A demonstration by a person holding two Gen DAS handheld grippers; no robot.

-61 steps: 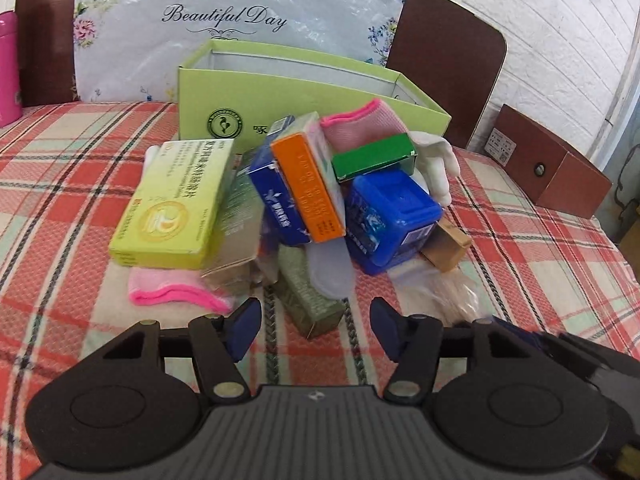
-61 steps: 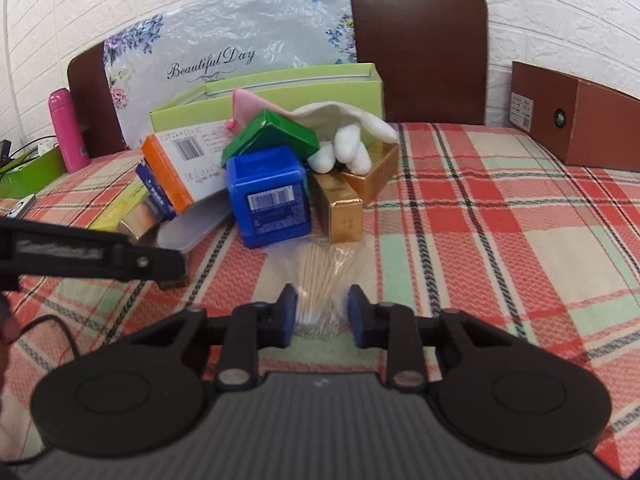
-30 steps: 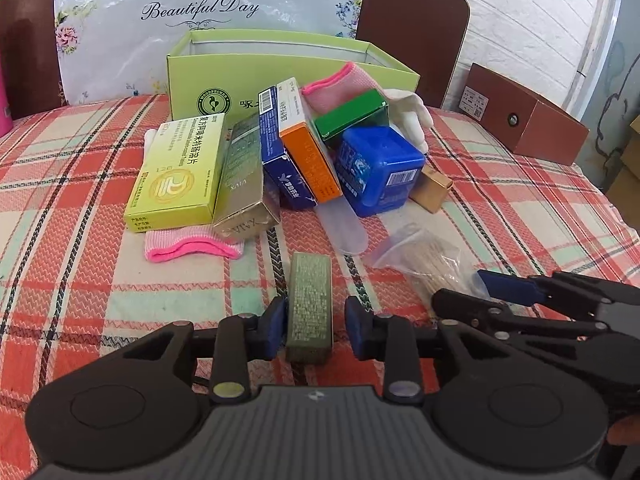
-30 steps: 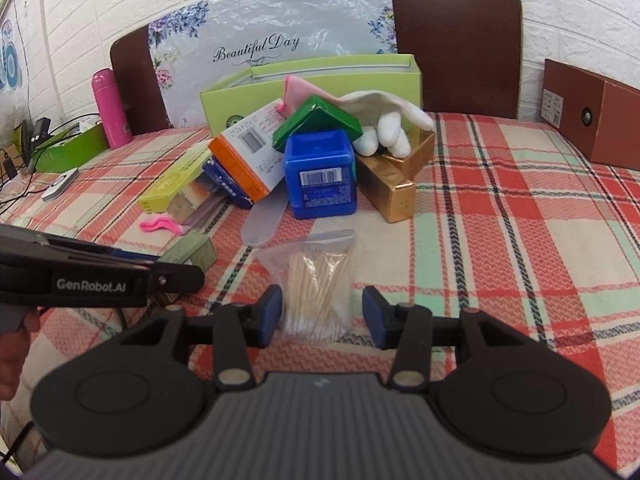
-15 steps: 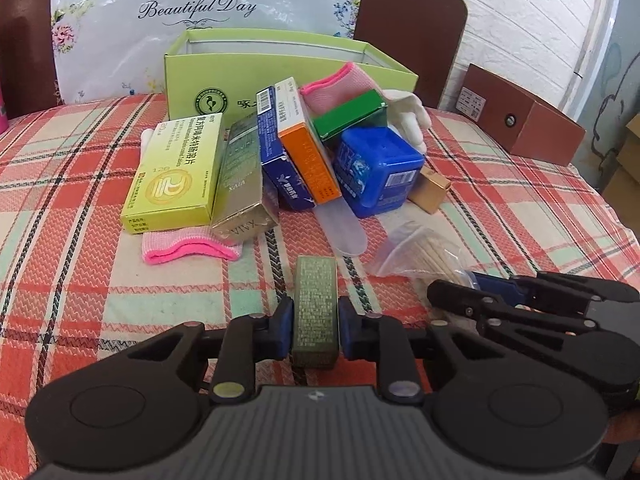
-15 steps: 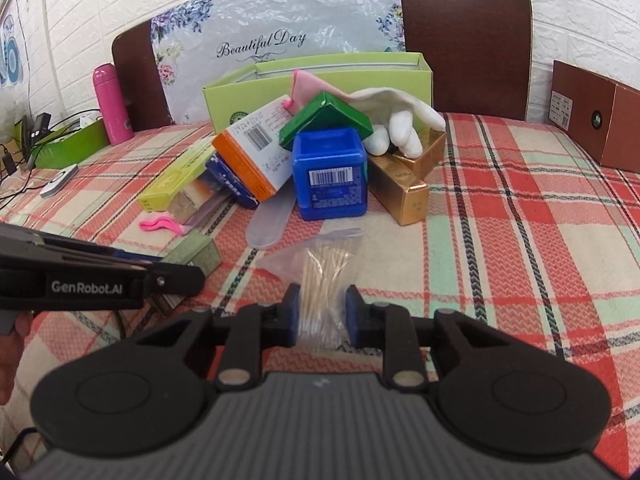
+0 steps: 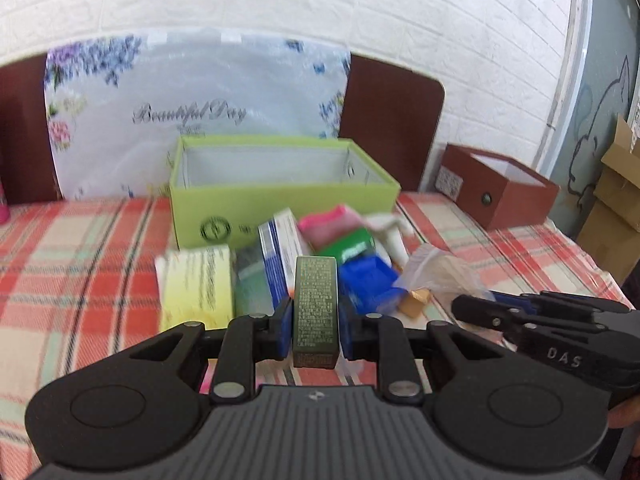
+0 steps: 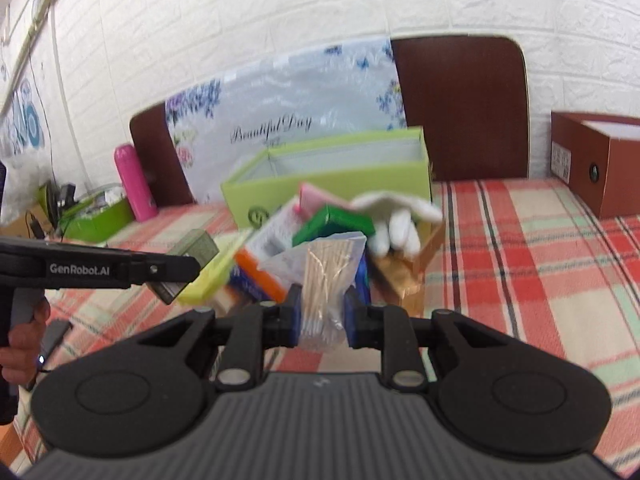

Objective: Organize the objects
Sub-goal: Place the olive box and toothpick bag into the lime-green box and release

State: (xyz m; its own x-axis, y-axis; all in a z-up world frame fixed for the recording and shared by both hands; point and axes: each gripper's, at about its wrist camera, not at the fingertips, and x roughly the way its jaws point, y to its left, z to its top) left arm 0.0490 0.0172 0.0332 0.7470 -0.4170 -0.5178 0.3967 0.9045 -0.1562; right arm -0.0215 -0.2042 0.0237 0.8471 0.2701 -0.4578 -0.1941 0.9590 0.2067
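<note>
Left wrist view: your left gripper (image 7: 315, 326) is clamped on the dark green carton (image 7: 315, 309), held upright and clear of the plaid tablecloth (image 7: 80, 264). Right wrist view: your right gripper (image 8: 322, 316) pinches the clear bag of toothpicks (image 8: 326, 280), also lifted; its top flops loose above the pads. The open lime-green box (image 7: 280, 204) stands near the table's back edge, directly behind the pile of cartons (image 7: 280, 264), and appears empty.

Judgement: both items are probably bound for that box. Carry them high enough to clear the pile and the near wall. Lower the carton to the floor before letting go. The two grippers sit close together, so go in one at a time. Keep the bag squeezed; it looks slippery.
</note>
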